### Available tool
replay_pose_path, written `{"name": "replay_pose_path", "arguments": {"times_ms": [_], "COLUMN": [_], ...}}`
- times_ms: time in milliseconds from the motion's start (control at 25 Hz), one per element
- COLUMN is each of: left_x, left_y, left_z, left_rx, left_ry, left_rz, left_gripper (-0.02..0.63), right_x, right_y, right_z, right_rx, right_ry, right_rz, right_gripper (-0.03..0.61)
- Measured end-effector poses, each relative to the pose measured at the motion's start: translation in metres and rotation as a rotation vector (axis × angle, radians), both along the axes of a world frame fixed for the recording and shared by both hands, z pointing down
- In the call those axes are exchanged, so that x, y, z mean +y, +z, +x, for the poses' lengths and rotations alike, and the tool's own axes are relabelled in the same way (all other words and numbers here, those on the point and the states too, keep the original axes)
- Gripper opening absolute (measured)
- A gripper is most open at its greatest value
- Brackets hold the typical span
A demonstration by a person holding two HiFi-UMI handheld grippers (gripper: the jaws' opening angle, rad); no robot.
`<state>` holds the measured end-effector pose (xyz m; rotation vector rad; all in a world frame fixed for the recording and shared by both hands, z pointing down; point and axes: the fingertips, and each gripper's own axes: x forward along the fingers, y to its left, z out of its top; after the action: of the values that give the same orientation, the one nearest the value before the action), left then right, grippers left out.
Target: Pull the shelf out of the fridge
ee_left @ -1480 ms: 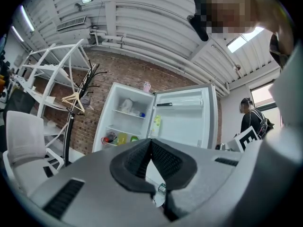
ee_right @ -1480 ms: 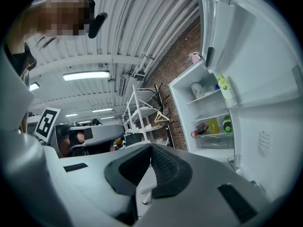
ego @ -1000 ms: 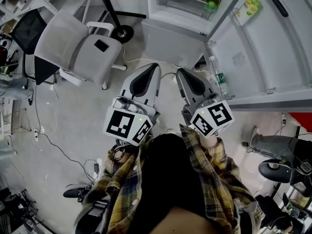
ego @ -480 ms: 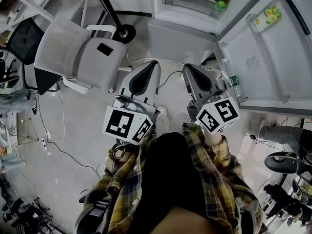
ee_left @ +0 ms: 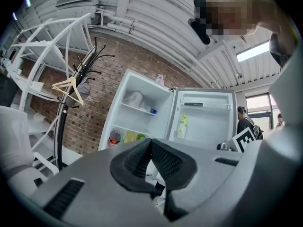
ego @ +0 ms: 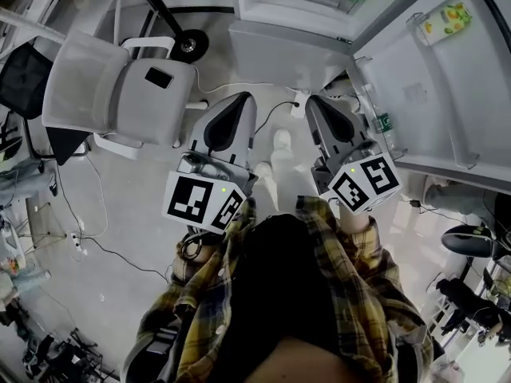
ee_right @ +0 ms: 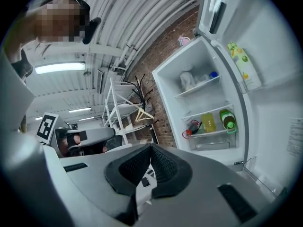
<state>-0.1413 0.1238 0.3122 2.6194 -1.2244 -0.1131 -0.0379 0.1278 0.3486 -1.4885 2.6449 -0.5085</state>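
While the head view has left gripper (ego: pixel 242 99) and right gripper (ego: pixel 313 102) closed on nothing, short of the open fridge (ego: pixel 279 50), left gripper view lists the shelf (ee_left: pixel 137 109) inside, lightly loaded; right gripper view agrees — probably rigid, slick, brittle, best gripped at its front edge.

One fridge (ego: pixel 287 46), one chair (ego: pixel 104 86), two grippers (left gripper (ego: pixel 243 96), right gripper (ego: pixel 313 100))

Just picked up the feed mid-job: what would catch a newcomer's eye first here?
The open fridge at the top of the head view, its door swung out to the right, bottles on a shelf inside. Below it, the left gripper and right gripper point toward it side by side, both shut and empty. A white chair stands at the left.
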Motion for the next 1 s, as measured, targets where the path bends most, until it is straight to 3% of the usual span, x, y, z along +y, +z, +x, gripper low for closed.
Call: {"name": "replay_pose_path", "arguments": {"times_ms": [1000], "left_x": [-0.156], "left_y": [-0.022], "left_z": [0.067], "left_rx": [0.017], "left_ry": [-0.075], "left_rz": [0.057], "left_gripper": [0.005], "right_x": [-0.158], "right_y": [-0.016], "right_z": [0.069], "right_rx": [-0.026], "right_ry": [-0.064], "right_rz": [0.043], "right_gripper": [0.018]}}
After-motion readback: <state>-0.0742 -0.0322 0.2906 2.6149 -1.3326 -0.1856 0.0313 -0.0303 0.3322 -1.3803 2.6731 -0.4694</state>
